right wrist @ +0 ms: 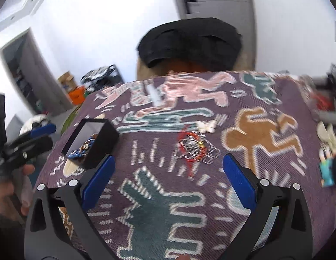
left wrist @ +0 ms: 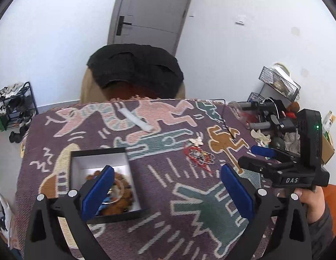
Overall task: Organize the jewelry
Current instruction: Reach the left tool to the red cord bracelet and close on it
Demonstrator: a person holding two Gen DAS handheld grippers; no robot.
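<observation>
A black box [left wrist: 76,155] with a white inside holds several pieces of jewelry [left wrist: 118,192] on the patterned cloth; it also shows in the right wrist view [right wrist: 102,143]. A red and silver jewelry pile [left wrist: 199,157] lies mid-cloth, with a white butterfly piece [left wrist: 197,140] just behind it. Both show in the right wrist view, the pile [right wrist: 192,149] and the butterfly [right wrist: 208,126]. My left gripper [left wrist: 168,191] is open and empty, its left finger over the box. My right gripper [right wrist: 170,186] is open and empty, just short of the pile.
A white strip [left wrist: 137,119] lies at the far side of the cloth [left wrist: 168,195]. A chair with a black cover [left wrist: 135,69] stands behind the table. Clutter and wire baskets [left wrist: 278,82] crowd the right edge. A shoe rack [left wrist: 13,106] stands at far left.
</observation>
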